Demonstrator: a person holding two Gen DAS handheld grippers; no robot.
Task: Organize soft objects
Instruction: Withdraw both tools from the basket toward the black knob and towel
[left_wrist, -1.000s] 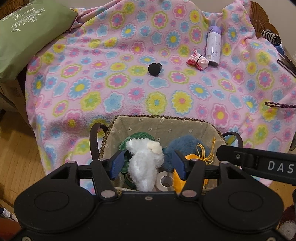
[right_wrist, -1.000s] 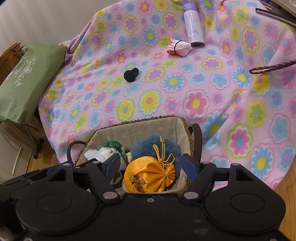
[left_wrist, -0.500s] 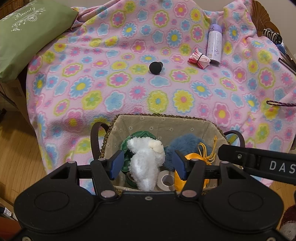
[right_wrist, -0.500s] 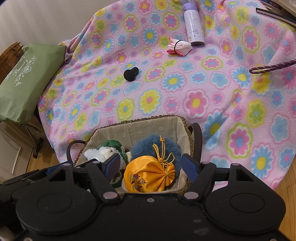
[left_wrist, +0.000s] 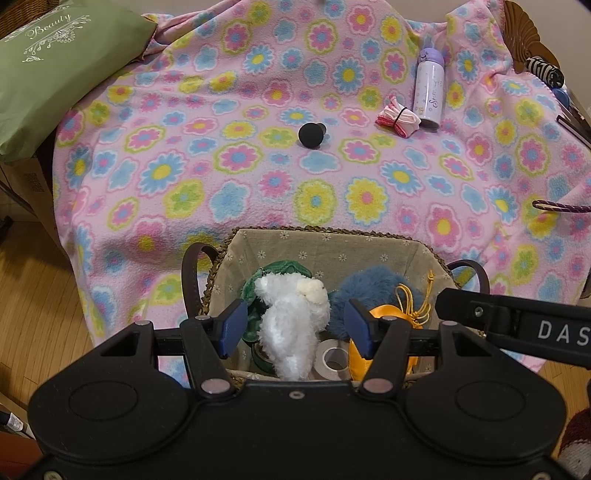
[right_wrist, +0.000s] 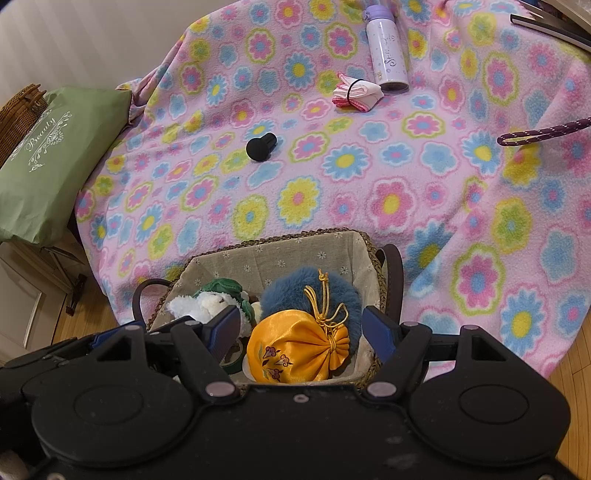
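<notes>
A fabric-lined woven basket (left_wrist: 325, 230) sits at the near edge of the flowered blanket. In it lie a white plush toy (left_wrist: 295, 306), a green plush piece (left_wrist: 284, 267), a blue furry ball (left_wrist: 369, 288) and an orange satin pouch (right_wrist: 295, 350). My left gripper (left_wrist: 295, 326) hangs open over the basket, the white plush lying below between its blue pads with gaps on both sides. My right gripper (right_wrist: 301, 332) is open above the orange pouch and does not touch it. A folded pink-and-white cloth (left_wrist: 399, 118) with a black band lies far back on the blanket.
A black knob-shaped piece (left_wrist: 310, 134) lies mid-blanket, and a purple bottle (left_wrist: 428, 92) lies beside the cloth. A green pillow (left_wrist: 55, 66) is at far left and a purple cord loop (left_wrist: 561, 206) at right. Tape rolls (left_wrist: 332, 356) sit in the basket. Wooden floor lies below.
</notes>
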